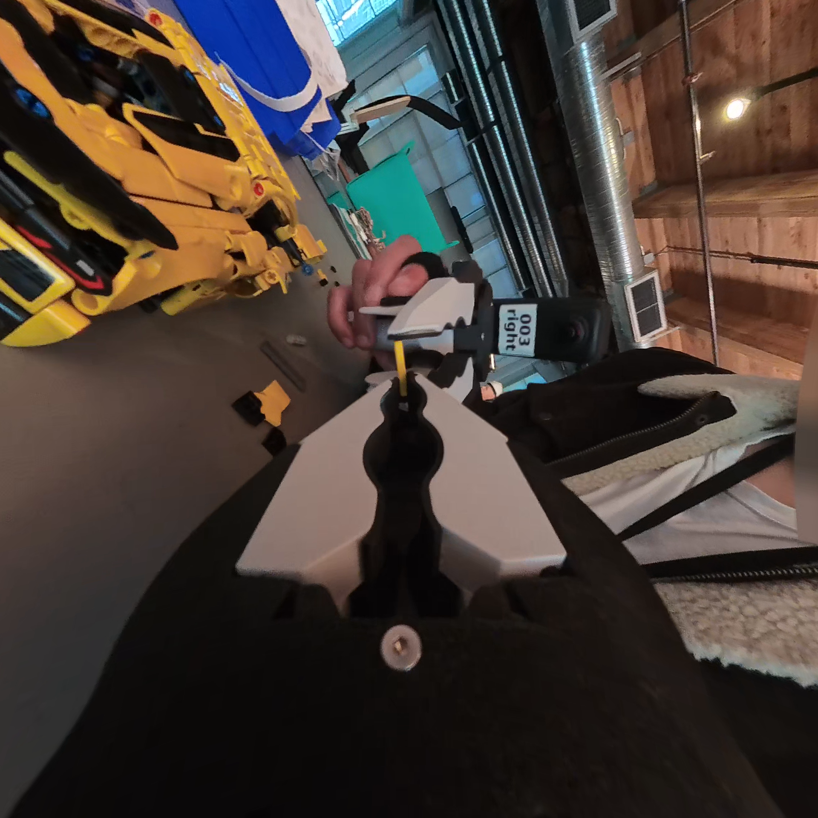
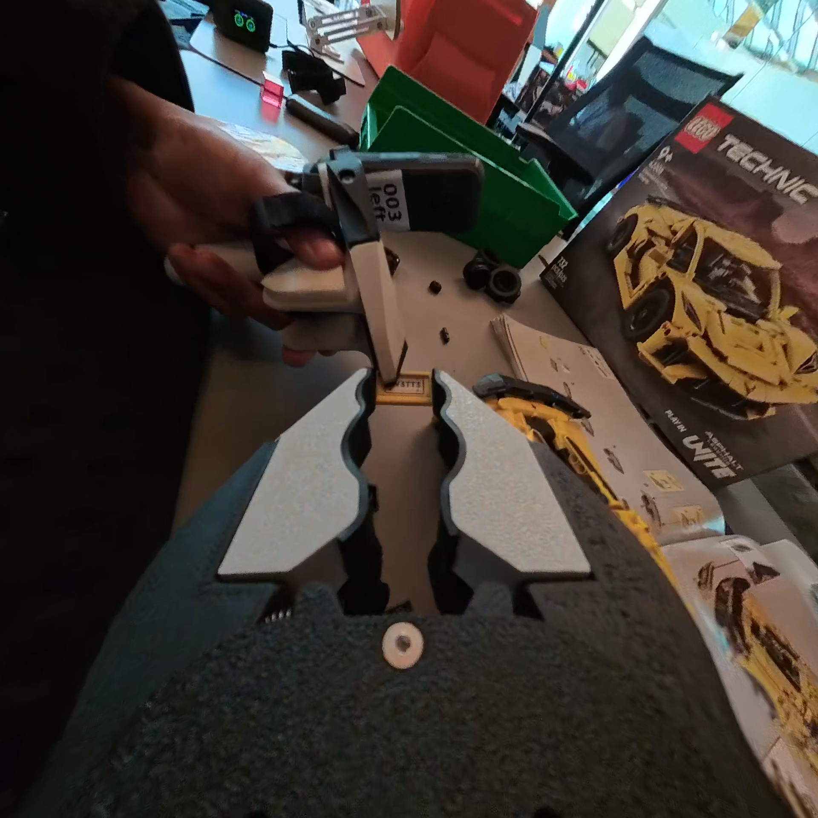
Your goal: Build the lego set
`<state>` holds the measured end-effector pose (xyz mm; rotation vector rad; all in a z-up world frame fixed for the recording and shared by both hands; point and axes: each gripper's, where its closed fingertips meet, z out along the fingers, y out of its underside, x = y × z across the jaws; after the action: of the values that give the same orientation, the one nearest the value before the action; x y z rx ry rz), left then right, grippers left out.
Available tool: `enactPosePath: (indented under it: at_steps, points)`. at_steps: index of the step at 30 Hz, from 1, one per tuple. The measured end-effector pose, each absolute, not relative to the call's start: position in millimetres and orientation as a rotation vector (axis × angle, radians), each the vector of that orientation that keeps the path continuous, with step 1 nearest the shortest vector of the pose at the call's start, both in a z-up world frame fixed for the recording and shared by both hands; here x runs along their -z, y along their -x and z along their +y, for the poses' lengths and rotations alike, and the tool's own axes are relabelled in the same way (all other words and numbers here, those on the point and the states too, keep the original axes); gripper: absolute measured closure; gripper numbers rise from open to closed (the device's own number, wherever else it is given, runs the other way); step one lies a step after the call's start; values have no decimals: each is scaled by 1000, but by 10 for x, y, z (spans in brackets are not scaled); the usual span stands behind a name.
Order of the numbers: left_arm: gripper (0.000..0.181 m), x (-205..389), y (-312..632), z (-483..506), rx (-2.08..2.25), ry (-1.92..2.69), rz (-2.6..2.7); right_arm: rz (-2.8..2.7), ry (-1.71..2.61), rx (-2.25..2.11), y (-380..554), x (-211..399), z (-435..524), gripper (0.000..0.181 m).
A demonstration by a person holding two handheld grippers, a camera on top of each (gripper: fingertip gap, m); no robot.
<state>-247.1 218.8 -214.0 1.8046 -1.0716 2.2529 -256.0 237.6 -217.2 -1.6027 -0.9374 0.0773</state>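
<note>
A small flat yellow printed plate (image 2: 409,393) is held in the air between both grippers. My right gripper (image 2: 403,389) is shut on its two ends. My left gripper (image 1: 403,391) is shut on its edge; here the plate (image 1: 400,367) shows edge-on as a thin yellow strip. In the right wrist view the left gripper (image 2: 389,376) comes down from above onto the plate's left part. In the left wrist view the right gripper (image 1: 396,360) faces mine, held by a hand. The partly built yellow and black car (image 1: 133,177) lies on the grey table; it also shows in the right wrist view (image 2: 553,425).
Loose yellow and black parts (image 1: 265,405) lie on the table near the car. An open instruction booklet (image 2: 597,398), the set's box (image 2: 708,287), black tyres (image 2: 495,276) and a green bin (image 2: 464,177) stand on the right. Blue bins (image 1: 265,66) sit behind the car.
</note>
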Motion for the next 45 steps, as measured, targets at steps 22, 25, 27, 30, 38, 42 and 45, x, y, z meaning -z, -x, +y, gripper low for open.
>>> enactPosePath:
  at_steps: [22,25,27,30,38,42,45]
  points:
    - [179,2125,2469,2282,-2290,-1808,-990,-782,1755,-179,2512,2245,2441,156]
    - [179,2115,2468,2308,-2308,-1818,-978,-745,1778,-203,2508,2243,2459,156]
    - [179,2107,2466,2323,-2322,-1829,-978,-726,1789,-192,2502,2240,2472,156]
    - [179,2100,2475,2331,-2331,-1836,-987,-717,1786,-168,2507,2226,2480,156]
    - [179,2087,2487,2311,-2332,-1839,-1043,-718,1787,-169,2517,2222,2466,156]
    - [157,2008,2530,2518,-2439,-1882,-977,-699,1811,-149,2478,2254,2488,156]
    - [166,2012,2615,2823,-2505,-2070,-1012,-715,1911,-171,2538,2418,2459,156]
